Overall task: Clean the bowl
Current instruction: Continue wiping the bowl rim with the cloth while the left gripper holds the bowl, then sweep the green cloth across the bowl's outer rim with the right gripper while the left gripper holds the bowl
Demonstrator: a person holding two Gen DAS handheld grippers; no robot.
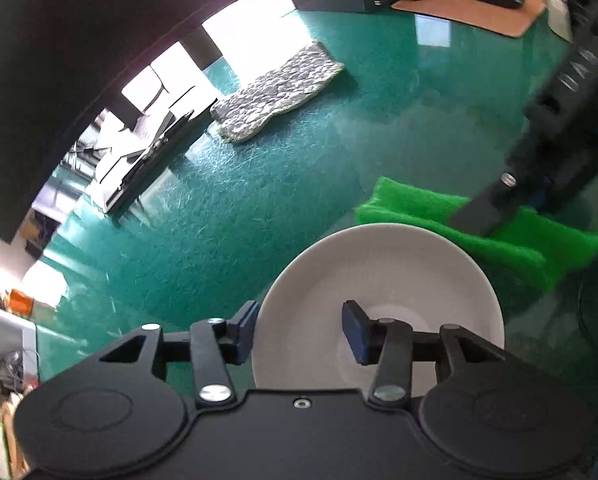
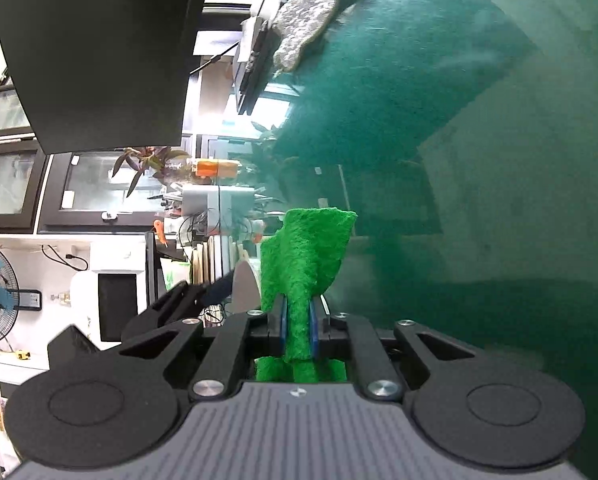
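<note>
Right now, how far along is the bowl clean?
Done: right gripper is shut on the green scrub pad. In hand: left gripper straddles the white bowl's rim, pads not pressing. Left: wiping; pad sits beside the bowl, not in it.

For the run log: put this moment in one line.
left gripper: open, straddling rim of white ceramic bowl | right gripper: shut on bright green scouring cloth | surface: teal table

Glossy green desk [image 1: 299, 168]: white bowl [image 1: 379, 280] near, grey mat [image 1: 279, 88] farther left, brown mousepad [image 1: 479, 8] far right.
</note>
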